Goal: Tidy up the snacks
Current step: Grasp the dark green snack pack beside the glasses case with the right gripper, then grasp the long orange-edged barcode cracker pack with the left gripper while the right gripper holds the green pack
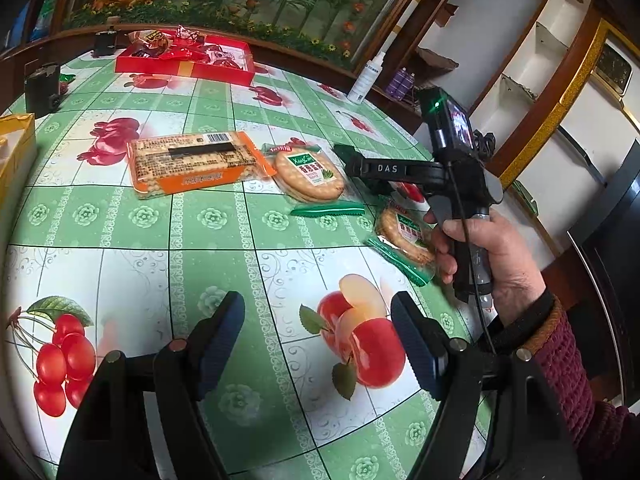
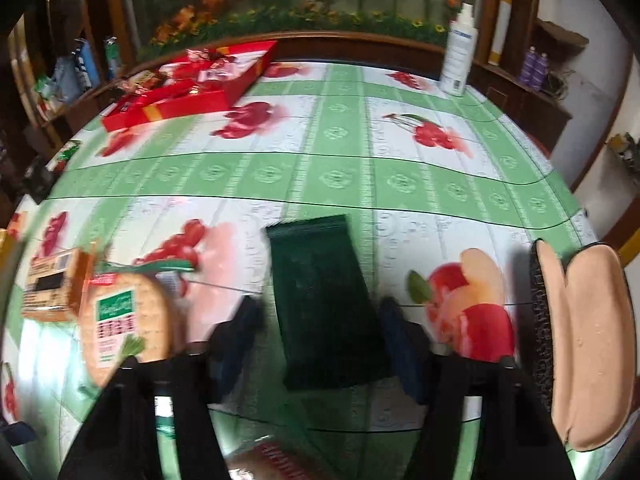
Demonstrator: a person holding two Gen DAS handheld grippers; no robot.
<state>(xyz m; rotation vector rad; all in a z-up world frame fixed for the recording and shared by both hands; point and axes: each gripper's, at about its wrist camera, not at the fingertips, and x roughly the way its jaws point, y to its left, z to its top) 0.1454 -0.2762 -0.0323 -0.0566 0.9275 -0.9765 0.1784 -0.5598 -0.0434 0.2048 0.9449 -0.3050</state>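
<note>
Tablecloth [image 2: 360,176] middle open; red box [image 2: 180,106] far edge; right claw [image 2: 320,316] clamps green packet [image 2: 316,272].

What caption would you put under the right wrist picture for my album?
Right tool closed on a dark green snack packet, round cracker pack to its left on the fruit-print tablecloth.

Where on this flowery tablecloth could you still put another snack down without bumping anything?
Bare cloth lies near the left claw, over the printed cherries and apple, and across the middle between the orange cracker pack and the red box. It is crowded on the right, where round cracker packets lie close around the right claw.
</note>
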